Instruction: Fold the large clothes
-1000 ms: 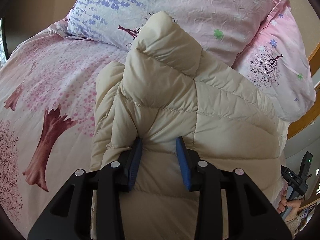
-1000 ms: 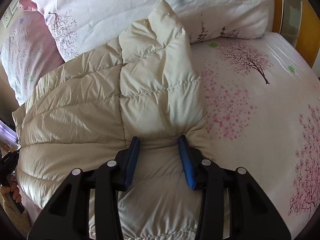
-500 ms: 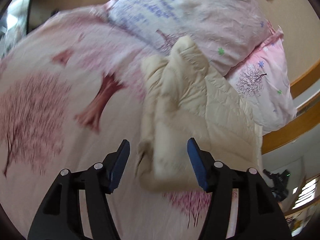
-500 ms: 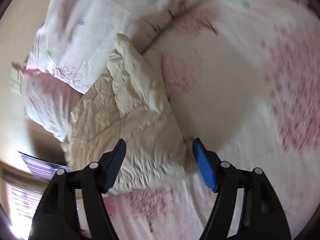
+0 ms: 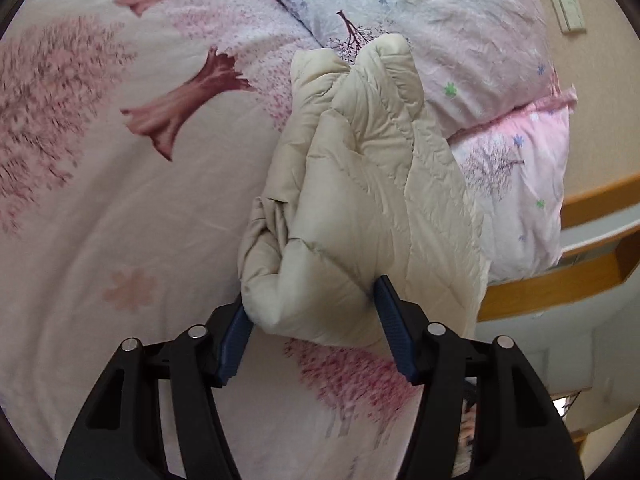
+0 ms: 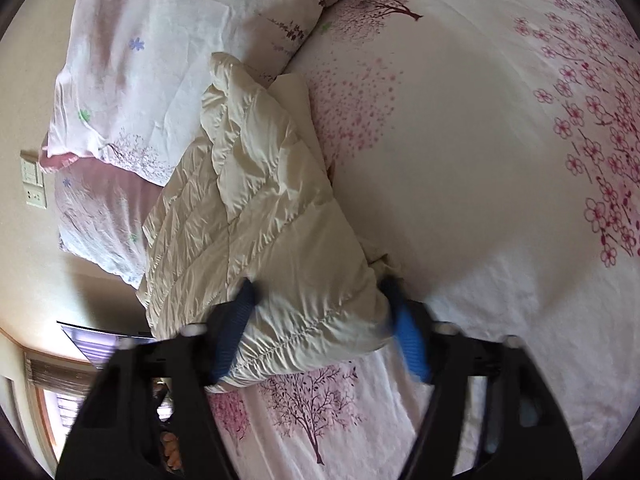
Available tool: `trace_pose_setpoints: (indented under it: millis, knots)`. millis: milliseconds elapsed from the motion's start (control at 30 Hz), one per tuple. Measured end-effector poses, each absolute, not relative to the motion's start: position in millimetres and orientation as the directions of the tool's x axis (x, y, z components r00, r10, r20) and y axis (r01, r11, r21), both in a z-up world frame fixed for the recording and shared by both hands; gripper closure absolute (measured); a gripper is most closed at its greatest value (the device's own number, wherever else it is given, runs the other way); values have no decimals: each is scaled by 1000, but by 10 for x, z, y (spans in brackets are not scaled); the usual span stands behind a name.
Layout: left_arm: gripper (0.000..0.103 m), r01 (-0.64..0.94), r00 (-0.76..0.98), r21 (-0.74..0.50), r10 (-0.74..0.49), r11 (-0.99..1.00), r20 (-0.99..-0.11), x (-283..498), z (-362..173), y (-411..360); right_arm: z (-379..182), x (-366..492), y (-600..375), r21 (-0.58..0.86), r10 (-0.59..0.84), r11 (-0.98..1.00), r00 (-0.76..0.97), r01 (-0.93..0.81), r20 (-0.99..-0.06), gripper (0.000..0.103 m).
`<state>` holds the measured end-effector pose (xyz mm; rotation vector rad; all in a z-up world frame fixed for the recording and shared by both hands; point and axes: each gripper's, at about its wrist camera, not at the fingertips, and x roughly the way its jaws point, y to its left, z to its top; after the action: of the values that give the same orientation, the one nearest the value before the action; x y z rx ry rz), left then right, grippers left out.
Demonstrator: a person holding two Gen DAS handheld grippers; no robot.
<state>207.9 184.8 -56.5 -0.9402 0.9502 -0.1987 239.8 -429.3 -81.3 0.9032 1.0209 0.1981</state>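
Note:
A cream quilted down jacket (image 5: 360, 200) lies folded in a long bundle on the pink floral bed, its far end against the pillows. It also shows in the right wrist view (image 6: 264, 224). My left gripper (image 5: 312, 328) is open, its blue pads on either side of the bundle's near end, not squeezing it. My right gripper (image 6: 320, 328) is open too, its pads straddling the other near corner of the bundle. The pads look blurred in the right wrist view.
Two floral pillows (image 5: 440, 28) lie at the head of the bed, one also in the right wrist view (image 6: 160, 60). The bed sheet (image 6: 480, 160) spreads wide to one side. A wooden bed frame (image 5: 560, 280) and wall sockets (image 6: 34, 184) are beside the bed.
Both grippers, shut on the jacket's fabric one second ago, opened and pulled back from it. Now they have come forward again and straddle the bundle's near end with jaws wide.

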Motion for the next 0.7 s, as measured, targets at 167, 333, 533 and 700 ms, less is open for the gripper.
trace_pose_setpoints:
  millis: [167, 333, 533, 700]
  knots:
    - [84, -245, 636, -804, -536, 542, -555, 2100, -591, 1826, -810, 2374, -4242, 775, 575, 596, 561, 213, -596, 87]
    - [91, -220, 689, -826, -518, 518, -508, 2028, -496, 1944, -710, 2263, -4214, 809, 622, 564, 558, 168, -550, 90]
    - [91, -194, 751, -845, -478, 499, -455, 1684, -362, 2213, -600, 2059, -4022, 839, 700, 538, 512, 79, -497, 90]
    - [91, -215, 788, -848, -427, 484, -444, 1235, -388, 2473, -604, 1811, -3762, 840, 747, 543, 451, 13, -489, 90]
